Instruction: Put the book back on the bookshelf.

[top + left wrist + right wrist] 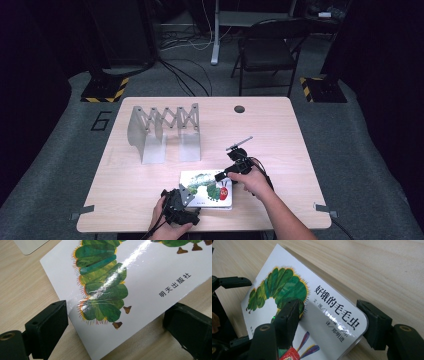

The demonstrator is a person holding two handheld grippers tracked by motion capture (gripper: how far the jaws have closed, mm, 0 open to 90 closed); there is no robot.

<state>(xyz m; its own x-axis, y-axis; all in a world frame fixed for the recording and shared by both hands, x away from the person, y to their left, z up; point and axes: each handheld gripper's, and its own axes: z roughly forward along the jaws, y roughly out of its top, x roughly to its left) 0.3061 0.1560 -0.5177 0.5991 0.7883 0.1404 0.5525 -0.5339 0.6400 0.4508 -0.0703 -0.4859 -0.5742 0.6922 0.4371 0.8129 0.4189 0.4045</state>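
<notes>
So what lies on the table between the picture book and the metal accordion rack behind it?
Nothing: in the high view the stretch of table between the picture book and the metal accordion rack is bare wood.

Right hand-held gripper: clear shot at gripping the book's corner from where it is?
Probably yes. The right hand-held gripper already straddles a corner of the book, one jaw over the cover, the other beyond the edge above the table. Nothing lies between. The pads don't look pressed on it yet.
</notes>
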